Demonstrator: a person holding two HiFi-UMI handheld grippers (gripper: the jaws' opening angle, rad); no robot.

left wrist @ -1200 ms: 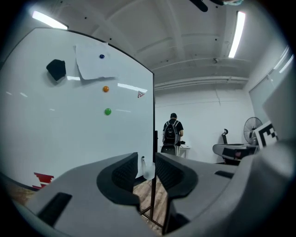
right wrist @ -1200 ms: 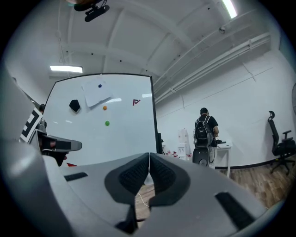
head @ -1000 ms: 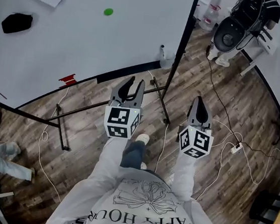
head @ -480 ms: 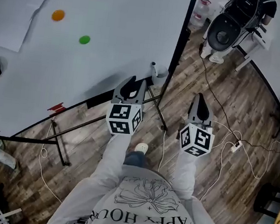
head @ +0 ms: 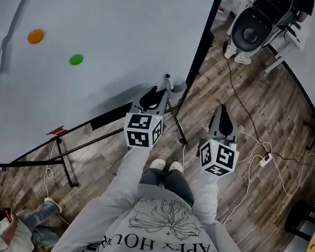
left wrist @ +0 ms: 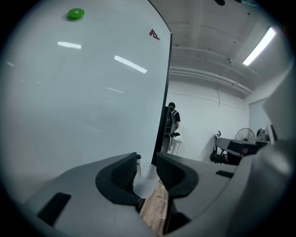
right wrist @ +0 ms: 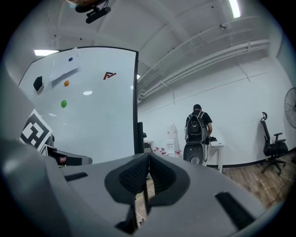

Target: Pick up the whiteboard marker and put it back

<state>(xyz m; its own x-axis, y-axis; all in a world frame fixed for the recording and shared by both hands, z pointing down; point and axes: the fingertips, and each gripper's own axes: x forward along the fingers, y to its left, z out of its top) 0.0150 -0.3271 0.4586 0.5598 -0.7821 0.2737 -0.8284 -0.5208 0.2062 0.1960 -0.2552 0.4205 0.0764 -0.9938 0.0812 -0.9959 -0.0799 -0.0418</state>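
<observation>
A whiteboard marker [head: 166, 78] with a dark cap stands upright in a translucent cup [head: 177, 88] at the right end of the whiteboard's [head: 101, 24] ledge. My left gripper [head: 156, 97] points at that cup from just short of it. Its jaws are opening and nothing is pressed between them. In the left gripper view the cup [left wrist: 147, 183] and the marker [left wrist: 138, 163] show through the gap of the left gripper [left wrist: 147, 163]. My right gripper [head: 223, 111] hangs over the wooden floor to the right, shut and empty; its jaws [right wrist: 148, 160] meet.
The board's black post [head: 200, 54] and stand legs [head: 178, 125] rise beside the cup. Green [head: 76, 59] and orange [head: 35, 36] magnets stick to the board. Cables [head: 258, 161] lie on the floor at right. A person with a backpack [right wrist: 199, 125] stands far off, and a black chair [head: 252, 28].
Both grippers have travelled along the board toward its right end. The cup with the marker now lies just ahead of the left gripper, whose jaws stand a little wider.
</observation>
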